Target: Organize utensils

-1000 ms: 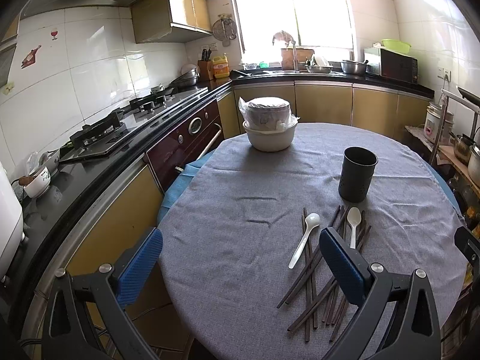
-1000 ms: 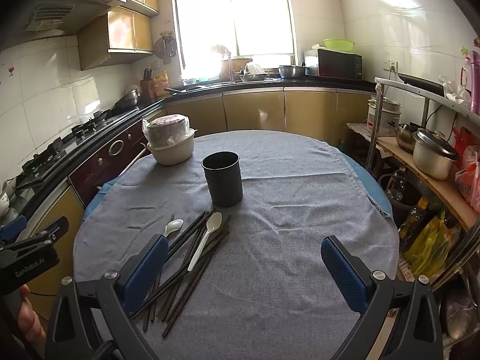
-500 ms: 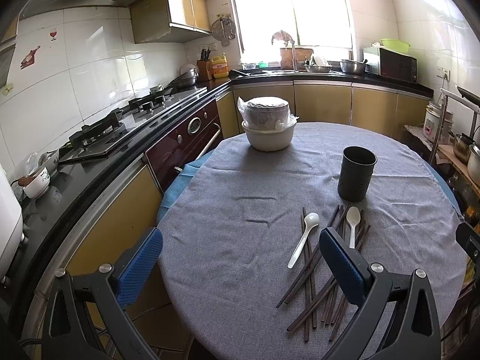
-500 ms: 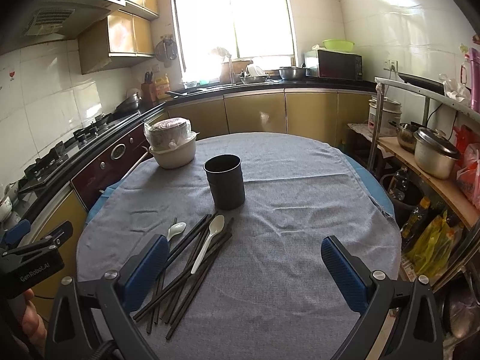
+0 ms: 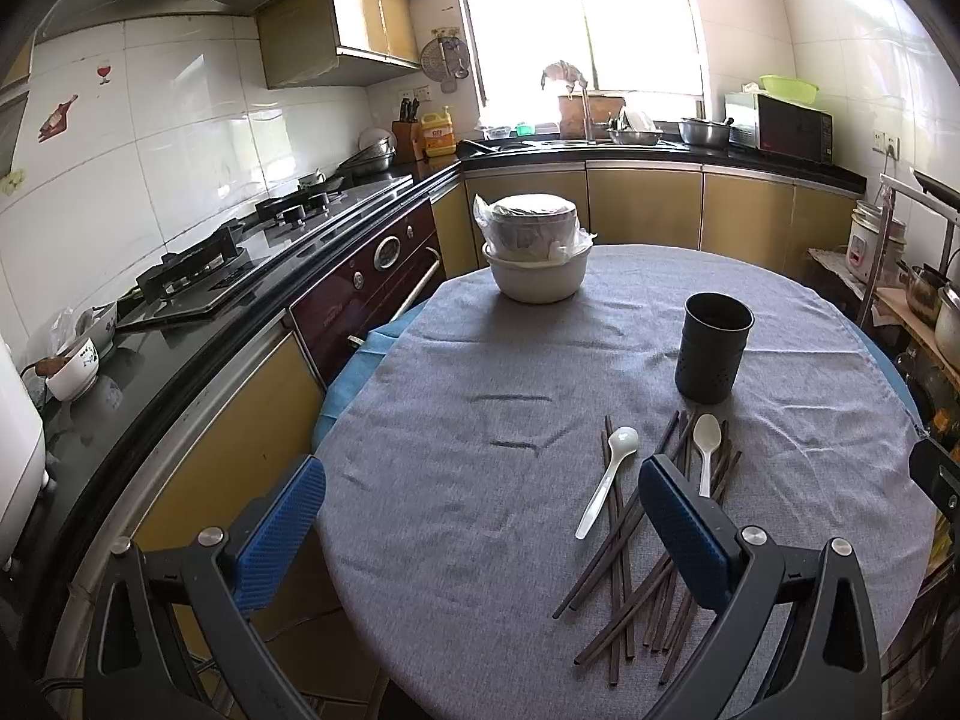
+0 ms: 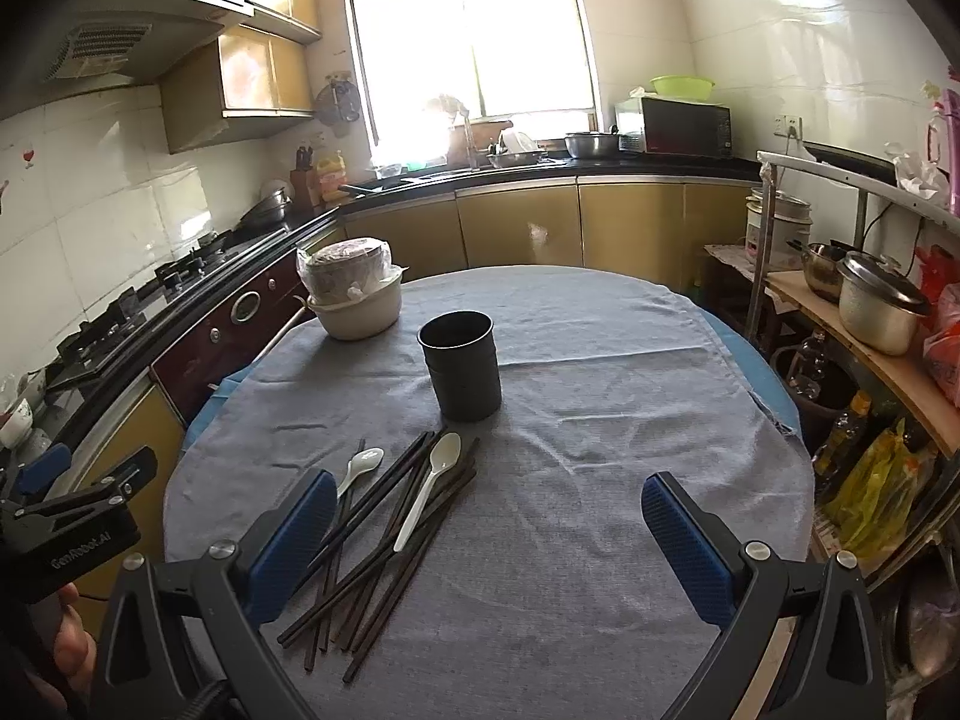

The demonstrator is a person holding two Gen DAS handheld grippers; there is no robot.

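Since a second ago both cameras have eased slightly forward toward the table, so the black holder and the utensil pile sit a little lower and nearer in each view; nothing on the cloth has shifted. The left gripper (image 5: 480,516) hangs over the near edge of the grey tablecloth (image 5: 480,420) with its blue pads spread wide and nothing between them, and the right gripper (image 6: 483,531) is likewise wide and empty. The dark chopsticks (image 6: 384,534) lie in a loose crossed heap near the near edge, with one white spoon (image 6: 427,489) resting on top of them and a second white spoon (image 5: 606,480) at the heap's left side. The black holder (image 6: 462,366) stands upright just beyond the heap, toward the middle of the table, and looks empty. The task seems to be at its start: an approach, with no utensil yet lifted. The next move likely calls for lowering one gripper onto a spoon handle or a single chopstick and narrowing on it cleanly. The left gripper's right pad covers part of the heap, so the chopstick count is unclear, as is the holder's bottom.
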